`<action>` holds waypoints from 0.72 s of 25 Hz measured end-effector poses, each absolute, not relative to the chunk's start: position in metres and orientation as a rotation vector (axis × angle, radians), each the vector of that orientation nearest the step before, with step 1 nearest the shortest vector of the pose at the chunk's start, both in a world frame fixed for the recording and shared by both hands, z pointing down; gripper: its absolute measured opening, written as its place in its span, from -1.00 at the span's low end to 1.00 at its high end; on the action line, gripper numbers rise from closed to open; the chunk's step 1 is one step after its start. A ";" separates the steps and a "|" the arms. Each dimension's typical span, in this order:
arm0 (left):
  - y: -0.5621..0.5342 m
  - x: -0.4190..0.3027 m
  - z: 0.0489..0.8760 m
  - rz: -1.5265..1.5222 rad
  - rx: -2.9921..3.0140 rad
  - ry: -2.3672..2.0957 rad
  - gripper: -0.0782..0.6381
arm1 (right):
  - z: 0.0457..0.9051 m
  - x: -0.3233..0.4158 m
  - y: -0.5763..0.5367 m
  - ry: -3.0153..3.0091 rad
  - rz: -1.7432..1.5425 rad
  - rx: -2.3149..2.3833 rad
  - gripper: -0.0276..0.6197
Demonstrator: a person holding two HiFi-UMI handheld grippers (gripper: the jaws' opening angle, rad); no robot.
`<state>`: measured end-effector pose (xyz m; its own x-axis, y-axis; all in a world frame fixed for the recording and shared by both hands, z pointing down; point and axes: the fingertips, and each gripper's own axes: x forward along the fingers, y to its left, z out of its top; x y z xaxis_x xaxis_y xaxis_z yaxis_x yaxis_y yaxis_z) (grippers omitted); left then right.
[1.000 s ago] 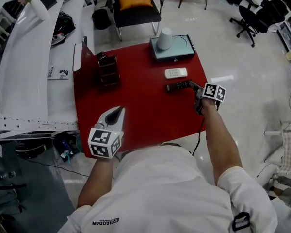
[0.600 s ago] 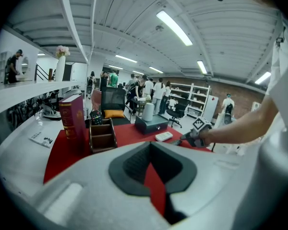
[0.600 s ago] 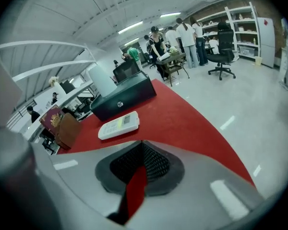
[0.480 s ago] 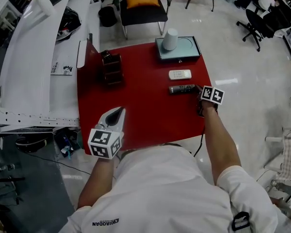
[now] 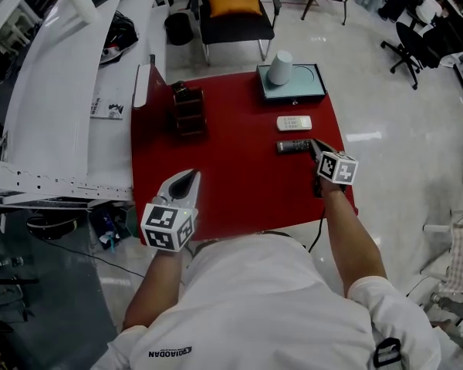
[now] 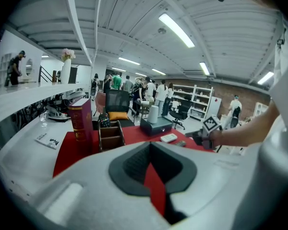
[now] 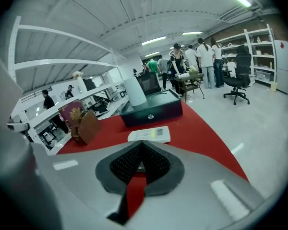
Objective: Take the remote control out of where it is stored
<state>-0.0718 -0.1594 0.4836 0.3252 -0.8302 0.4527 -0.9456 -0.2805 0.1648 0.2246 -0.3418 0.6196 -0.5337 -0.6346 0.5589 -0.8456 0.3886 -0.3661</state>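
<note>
Red-topped, the worktop point(image 5: 231, 183) stands in a large open hall, with white benches along one side and people and office chairs further off. A wooden holder point(image 5: 190, 114) sits towards its far left. One dark remote point(image 6: 103, 120) stands upright in the back compartment of the wooden holder, probably so that it can be drawn straight up and out.

Well to the right of the wooden holder lie a white remote point(image 5: 294, 122) and, nearer the person, a black remote point(image 5: 293, 146). Both lie flat and apart from each other, as if set down clear of the storage. Beyond them, further from the holder's front, a dark box point(image 5: 305, 83) carries an upturned cup point(image 5: 280, 68).

The right tool point(image 5: 315, 146) hangs far to the right of the wooden holder, its tips just beside the right end of the black remote. Its jaws are pressed together, and its own view shows nothing pinched between the pads. Whether the tips touch the black remote I cannot tell.

The left tool point(image 5: 190, 176) hovers on the near side of the wooden holder, well short of it. It is angled down at the worktop, with its tips together and empty. By my reading, the upright remote is the one left to fetch.
</note>
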 end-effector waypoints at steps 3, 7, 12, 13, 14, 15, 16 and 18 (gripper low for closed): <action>-0.158 -0.080 0.479 0.380 2.201 -1.576 -0.77 | 0.588 0.187 -0.320 -2.423 0.857 1.185 -0.91; -0.154 -0.085 0.469 0.319 2.212 -1.563 -0.77 | 0.547 0.137 -0.284 -2.543 0.808 1.028 -0.91; -0.149 -0.094 0.455 0.296 2.245 -1.560 -0.77 | 0.507 0.083 -0.239 -2.640 0.744 0.861 -0.91; -0.147 -0.096 0.451 0.291 2.250 -1.562 -0.78 | 0.501 0.072 -0.231 -2.652 0.726 0.831 -0.91; -0.145 -0.098 0.447 0.286 2.255 -1.565 -0.77 | 0.497 0.062 -0.223 -2.663 0.711 0.801 -0.91; -0.143 -0.099 0.444 0.282 2.261 -1.566 -0.78 | 0.493 0.053 -0.215 -2.671 0.699 0.773 -0.91; -0.141 -0.101 0.441 0.279 2.266 -1.566 -0.78 | 0.491 0.045 -0.207 -2.679 0.690 0.749 -0.91; -0.138 -0.103 0.438 0.280 2.279 -1.567 -0.78 | 0.485 0.030 -0.193 -2.696 0.679 0.708 -0.91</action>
